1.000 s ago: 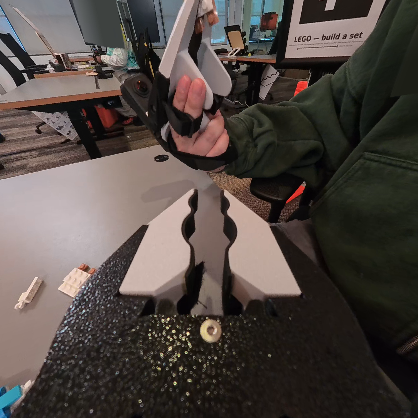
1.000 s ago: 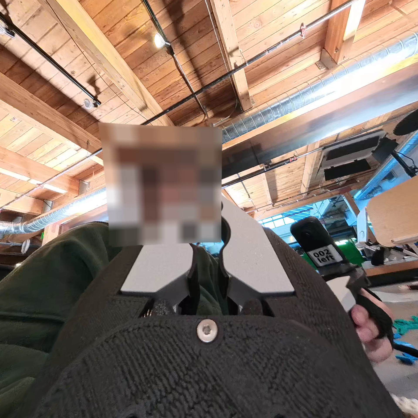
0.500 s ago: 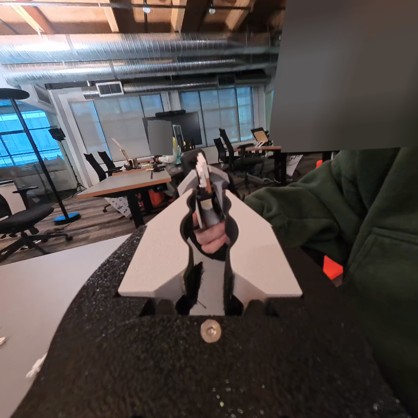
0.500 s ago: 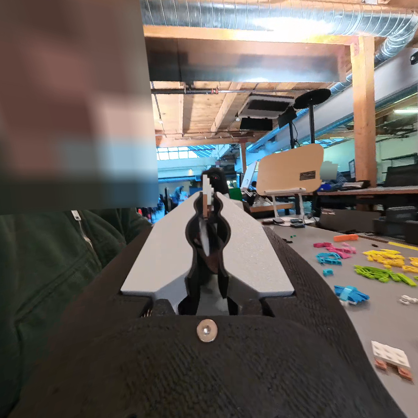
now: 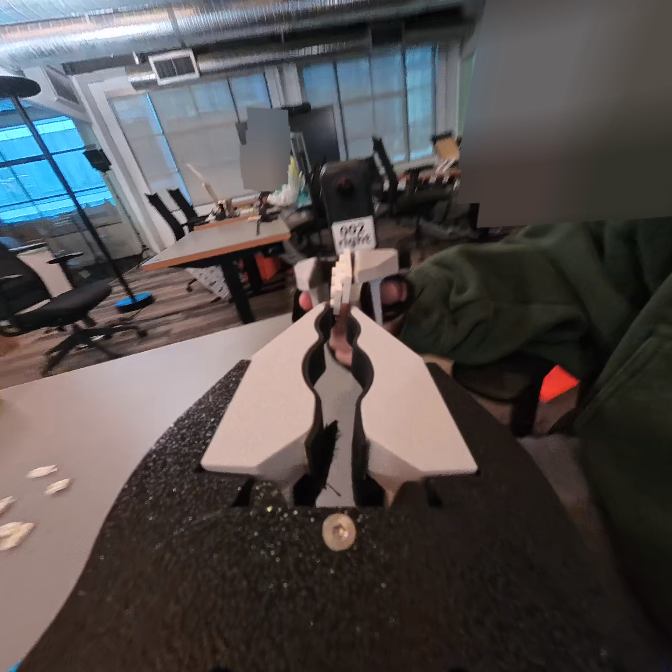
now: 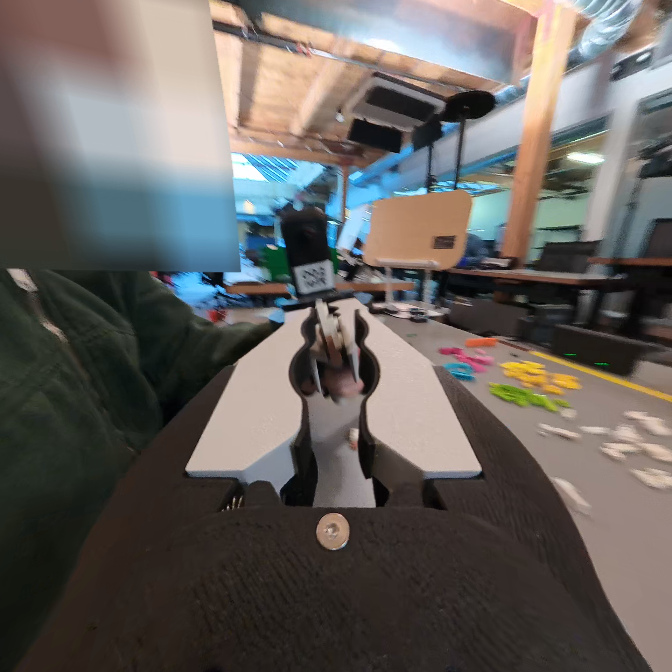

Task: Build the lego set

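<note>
Both grippers are held level above the grey table (image 5: 109,400) and aimed tip to tip at each other. A dark green sleeve (image 5: 509,302) leads in from the right of the left wrist view.

The left gripper (image 5: 337,313) has its jaws drawn narrow. Its tips pinch the lower end of a small brick piece (image 5: 343,280), white studded plates with a brown part, which stands upright out of the tips.

The right gripper (image 6: 332,316) has its jaws parted. The brick piece (image 6: 327,327) stands between its fingers, and we see a gap beside it on the right-hand side; motion blur hides the other side. From the left wrist view, the right gripper's fingers flank the upper part of the piece, with a hand (image 5: 391,291) behind them.

Farther off, loose white bricks (image 6: 636,440) lie on the table to the right. Beyond them are green bricks (image 6: 520,394), yellow bricks (image 6: 538,378) and pink bricks (image 6: 469,358). In the left wrist view an office chair (image 5: 62,305) and a far desk (image 5: 225,240) stand at the back.

Since half a second ago the left jaws have narrowed onto the piece, and the right jaws, then clamped on it, have spread. A second ago the left gripper pointed down at the table and the right gripper pointed up at the ceiling.
</note>
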A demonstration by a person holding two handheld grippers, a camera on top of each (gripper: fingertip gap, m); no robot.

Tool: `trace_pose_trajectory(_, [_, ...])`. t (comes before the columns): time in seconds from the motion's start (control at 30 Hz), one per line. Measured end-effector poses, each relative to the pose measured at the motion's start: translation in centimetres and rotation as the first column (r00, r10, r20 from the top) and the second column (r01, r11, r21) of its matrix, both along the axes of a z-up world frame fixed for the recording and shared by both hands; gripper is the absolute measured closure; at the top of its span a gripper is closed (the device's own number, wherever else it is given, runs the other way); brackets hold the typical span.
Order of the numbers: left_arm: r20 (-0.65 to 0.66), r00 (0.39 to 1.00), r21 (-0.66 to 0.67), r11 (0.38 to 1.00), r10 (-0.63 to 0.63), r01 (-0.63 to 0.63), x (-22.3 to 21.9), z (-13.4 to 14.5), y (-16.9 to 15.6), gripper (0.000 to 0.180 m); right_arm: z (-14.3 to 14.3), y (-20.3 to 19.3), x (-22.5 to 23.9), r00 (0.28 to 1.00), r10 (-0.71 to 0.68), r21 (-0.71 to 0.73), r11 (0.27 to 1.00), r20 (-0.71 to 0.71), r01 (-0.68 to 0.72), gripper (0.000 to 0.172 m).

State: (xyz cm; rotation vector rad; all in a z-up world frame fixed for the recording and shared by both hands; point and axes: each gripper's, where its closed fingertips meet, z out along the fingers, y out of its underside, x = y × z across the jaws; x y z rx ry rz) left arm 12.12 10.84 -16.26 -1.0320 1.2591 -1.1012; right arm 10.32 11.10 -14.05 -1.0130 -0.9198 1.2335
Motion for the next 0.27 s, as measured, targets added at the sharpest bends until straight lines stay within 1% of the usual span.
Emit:
trace_pose_trajectory(0.07, [-0.106,0.993,0.123,0.991,0.06,-0.047,-0.3,-1.3,0.8,0.175,-0.4,0.3,0.3,0.997,-0.058,0.051,0.997,0.058,0.055,0.145])
trace_pose_trajectory(0.13, [-0.19,0.974,0.225,0.971,0.12,-0.076,-0.6,-2.4,1.5,0.175,-1.6,0.4,0.3,0.98,-0.097,0.106,0.991,0.174,0.079,0.144])
trace_pose_trajectory(0.2, [-0.243,0.959,0.273,0.959,0.145,-0.076,-0.8,-3.2,1.8,0.175,-3.3,0.6,0.2,0.944,-0.143,0.169,0.981,0.296,0.095,0.143])
trace_pose_trajectory(0.27, [-0.294,0.94,0.313,0.947,0.171,-0.074,-1.1,-4.1,2.2,0.175,-5.1,0.9,0.0,0.886,-0.211,0.246,0.962,0.413,0.115,0.143])
